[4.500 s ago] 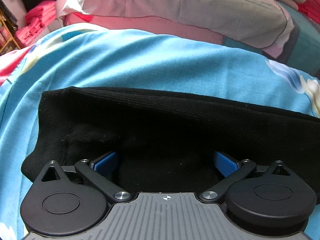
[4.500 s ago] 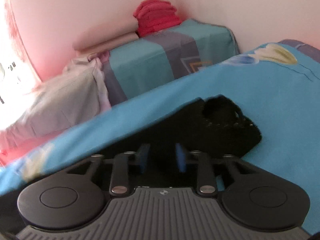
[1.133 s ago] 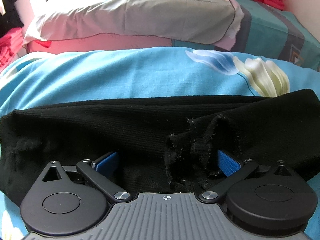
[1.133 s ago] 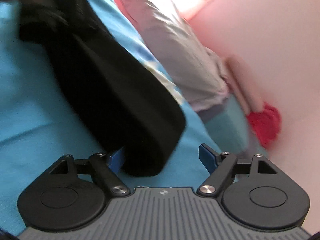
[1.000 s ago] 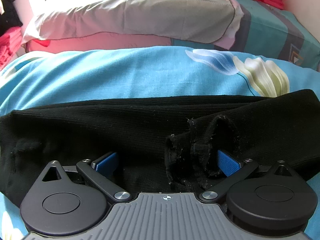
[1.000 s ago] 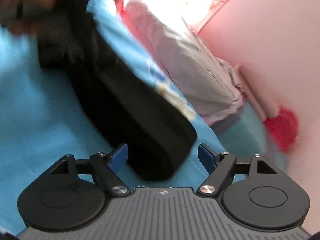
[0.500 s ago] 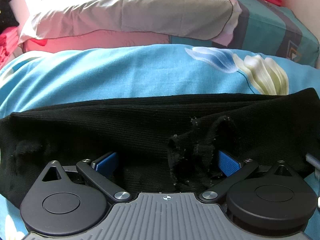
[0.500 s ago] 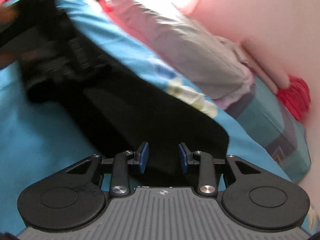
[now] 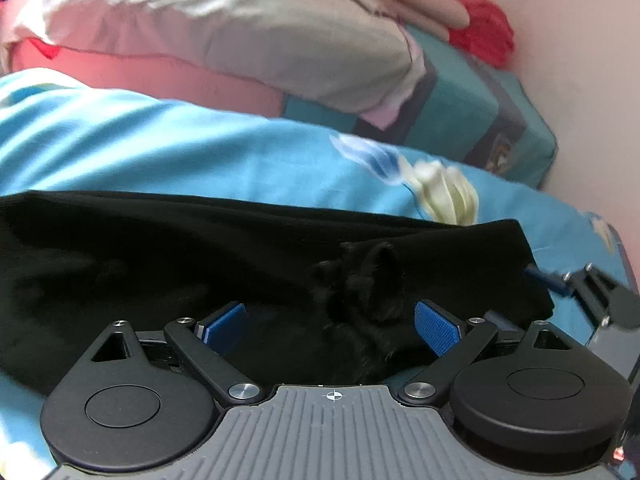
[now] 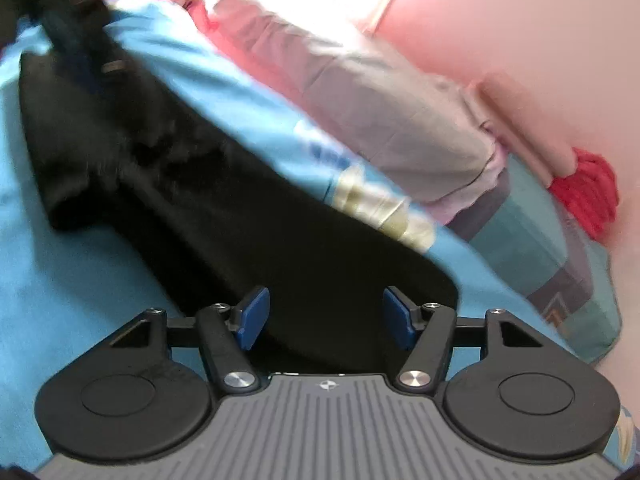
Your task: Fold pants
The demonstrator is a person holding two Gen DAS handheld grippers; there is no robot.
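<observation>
The black pants [image 9: 200,264] lie as a long folded band across the blue bedsheet [image 9: 180,152], with a rumpled cuff [image 9: 364,280] on top near the right end. My left gripper [image 9: 330,326] hovers open over that cuff, pads wide apart and not pressing the cloth. In the right wrist view the pants [image 10: 248,216] run from upper left down to my right gripper [image 10: 326,318]. Its jaws are opening, with the rounded end of the pants between the pads and untouched by them. The right gripper's fingers [image 9: 588,288] show at the left view's right edge.
A grey-and-pink pillow [image 9: 240,28] lies behind the pants, on a folded teal blanket [image 9: 472,108]. A red cloth stack [image 10: 588,188] sits by the pink wall [image 10: 520,20]. The left gripper's body [image 10: 76,20] is a dark blur at the top left.
The left gripper rose and swung right, still open. The right gripper's jaws narrowed over the pants' end, then spread wide again, and it now shows at the left view's right edge.
</observation>
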